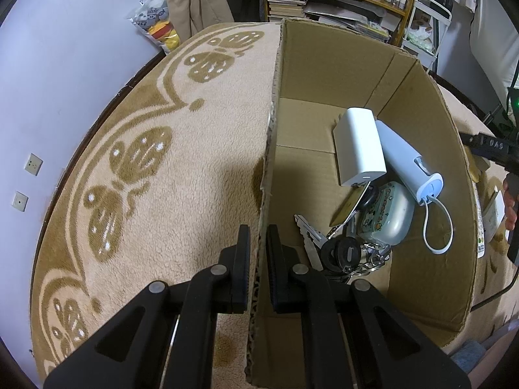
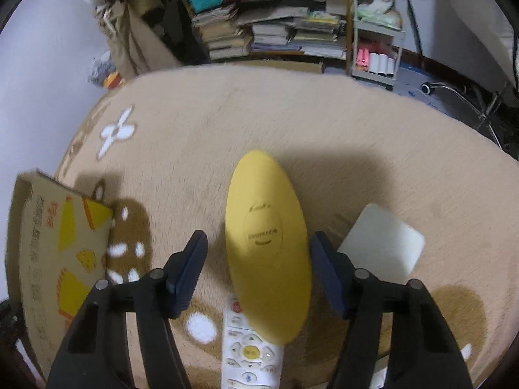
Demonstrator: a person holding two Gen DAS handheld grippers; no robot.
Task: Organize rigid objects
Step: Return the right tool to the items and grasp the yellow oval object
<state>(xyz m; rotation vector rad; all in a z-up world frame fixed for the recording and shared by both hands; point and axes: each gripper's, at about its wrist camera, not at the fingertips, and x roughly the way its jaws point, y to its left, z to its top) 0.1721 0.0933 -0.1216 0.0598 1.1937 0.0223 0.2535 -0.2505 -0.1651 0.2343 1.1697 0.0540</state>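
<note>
Left tongs (image 1: 258, 253) pinch the cardboard box (image 1: 421, 136) wall, steadying it on the tabletop. Right tongs (image 2: 258, 267) straddle the yellow oval case (image 2: 267, 246), apart, not touching — smooth, rigid, likely light; grip its narrow waist above the remote (image 2: 249, 353).

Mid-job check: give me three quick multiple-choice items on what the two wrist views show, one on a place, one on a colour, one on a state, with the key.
1. Where does the white remote lie?
A. Inside the cardboard box
B. On the rug, partly under the oval case
C. On the bookshelf

2. What colour is the oval case between the right gripper's fingers?
A. Yellow
B. Green
C. Black

3. What is the left gripper doing?
A. Hanging open over the rug
B. Holding the keys
C. Clamped on the cardboard box wall

Key: 1 B, its top end disappears beneath the case on the rug. 2 A, plainly yellow. 3 C, both pads pinch the wall's edge.
</note>
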